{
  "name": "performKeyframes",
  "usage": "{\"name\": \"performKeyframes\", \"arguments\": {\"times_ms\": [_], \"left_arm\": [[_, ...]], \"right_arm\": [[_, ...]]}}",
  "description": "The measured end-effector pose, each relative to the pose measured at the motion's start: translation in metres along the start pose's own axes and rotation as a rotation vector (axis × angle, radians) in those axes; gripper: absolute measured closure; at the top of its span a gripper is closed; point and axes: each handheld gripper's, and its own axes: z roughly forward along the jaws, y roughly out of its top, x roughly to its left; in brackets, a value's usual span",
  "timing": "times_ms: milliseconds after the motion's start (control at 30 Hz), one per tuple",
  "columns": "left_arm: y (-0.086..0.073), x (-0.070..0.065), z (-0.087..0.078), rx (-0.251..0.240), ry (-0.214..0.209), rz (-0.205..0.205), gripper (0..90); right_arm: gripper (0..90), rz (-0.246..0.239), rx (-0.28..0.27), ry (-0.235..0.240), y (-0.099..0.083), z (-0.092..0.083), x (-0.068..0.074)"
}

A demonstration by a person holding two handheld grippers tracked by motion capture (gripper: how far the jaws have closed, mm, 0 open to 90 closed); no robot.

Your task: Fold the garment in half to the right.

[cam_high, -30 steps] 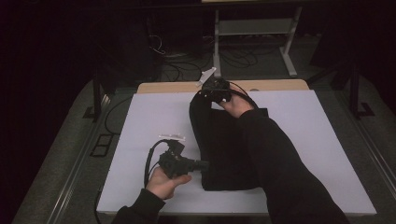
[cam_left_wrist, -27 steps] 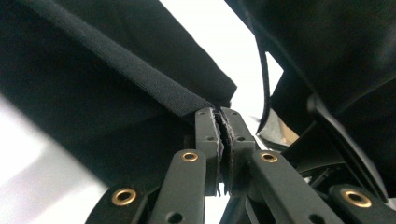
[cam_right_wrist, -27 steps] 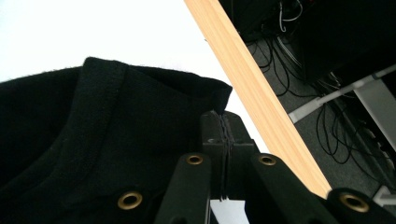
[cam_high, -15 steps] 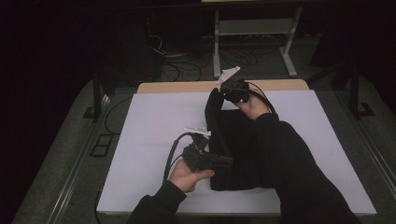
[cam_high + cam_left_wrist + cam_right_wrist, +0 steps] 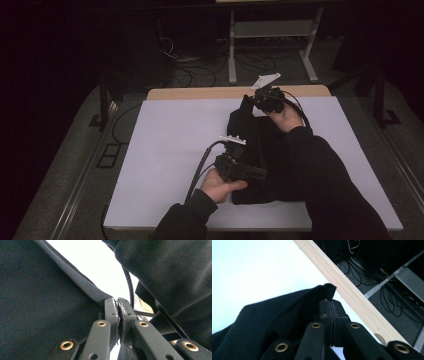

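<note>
One garment: a black cloth garment point(image 5: 260, 150) is spread on the white table cover point(image 5: 165, 150), right of the middle, and is gripped at two places along its left edge.
Fabric: dark and matt; a folded hem is seen running up to the jaws in the left gripper view point(image 5: 82, 285).
Far corner: one corner of the cloth point(image 5: 329, 290) is raised off the cover near the table's far edge and is pinched there.
Right gripper point(image 5: 256, 100): held by the right hand point(image 5: 285, 116) at the far end of the garment; its jaws are closed tight on the raised corner, with cloth squeezed between the pads in the right gripper view point(image 5: 331, 307).
Left gripper point(image 5: 260, 173): held by the left hand point(image 5: 220, 185) at the near end; its jaws are pressed together on the hem, as seen in the left gripper view point(image 5: 119, 312).
Sleeves: the right forearm in a black sleeve point(image 5: 325, 175) is laid across the garment and hides much of it.
Cable: a black cable point(image 5: 200, 165) is trailed from the left gripper over the cover.
Table: a pale wooden edge point(image 5: 200, 93) is seen beyond the cover; in the right gripper view the same wooden strip point(image 5: 352, 287) lies just past the pinched corner.
Floor: cables point(image 5: 185, 65) and a grey metal stand point(image 5: 270, 30) are seen behind the table.
</note>
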Motion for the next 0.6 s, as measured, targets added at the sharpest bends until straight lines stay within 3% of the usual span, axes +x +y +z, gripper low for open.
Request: {"name": "performKeyframes", "arguments": {"times_ms": [333, 600], "left_arm": [[0.005, 0.003, 0.027, 0.031, -0.018, -0.002, 85.9], [0.006, 0.007, 0.047, 0.075, 0.003, -0.010, 86.0]], "right_arm": [[87.6, 0.048, -0.001, 0.002, -0.024, -0.008, -0.012], [87.6, 0.098, 0.018, 0.004, -0.042, -0.010, -0.021]]}}
